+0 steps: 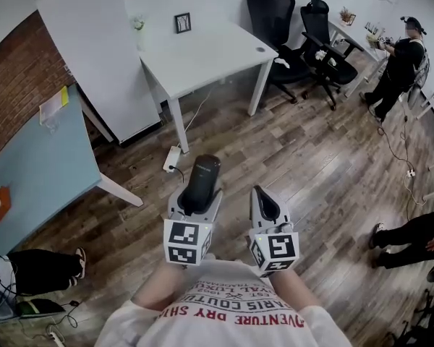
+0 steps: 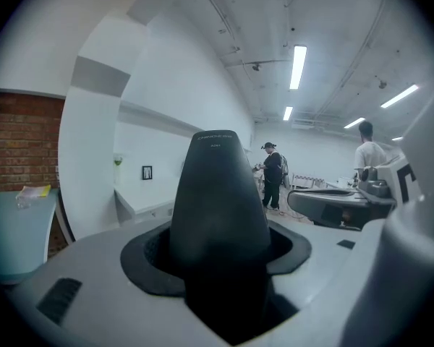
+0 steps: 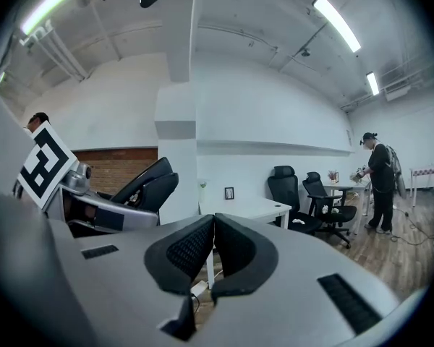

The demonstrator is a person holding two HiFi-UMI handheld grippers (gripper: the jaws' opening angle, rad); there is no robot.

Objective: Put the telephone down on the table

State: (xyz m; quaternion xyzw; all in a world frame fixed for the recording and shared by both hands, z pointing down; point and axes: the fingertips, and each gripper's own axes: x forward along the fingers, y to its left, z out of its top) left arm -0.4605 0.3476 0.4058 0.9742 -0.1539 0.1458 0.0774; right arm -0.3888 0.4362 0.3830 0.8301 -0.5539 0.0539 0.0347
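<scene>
A black telephone handset (image 1: 200, 183) stands up between the jaws of my left gripper (image 1: 196, 197), which is shut on it; in the left gripper view the telephone (image 2: 219, 208) fills the middle and rises out of the black pads. My right gripper (image 1: 266, 207) is beside it, held above the wooden floor, its pads pressed together with nothing between them (image 3: 213, 255). The white table (image 1: 202, 53) stands ahead, beyond both grippers, with a small framed picture (image 1: 182, 23) on its far side.
A light blue table (image 1: 36, 168) is at the left by a brick wall. A power strip (image 1: 171, 158) with cable lies on the floor under the white table. Black office chairs (image 1: 296, 31) and a standing person (image 1: 398, 63) are at the far right.
</scene>
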